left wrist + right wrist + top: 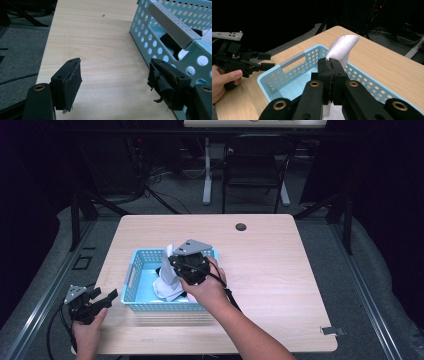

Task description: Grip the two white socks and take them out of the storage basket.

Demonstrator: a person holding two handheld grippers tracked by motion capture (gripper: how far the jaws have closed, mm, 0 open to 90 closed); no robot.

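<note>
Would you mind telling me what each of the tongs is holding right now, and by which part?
The right tongs are shut on a white sock, pinched partway along, one end sticking up above the blue basket. The left tongs are open and hold nothing.

In the right gripper view, the lower part of the white cloth [342, 50] is hidden behind the right claw [329, 65]. In the left gripper view, the blue basket [160, 37] is cut off by the right edge, and the dark items inside cannot be identified.
</note>
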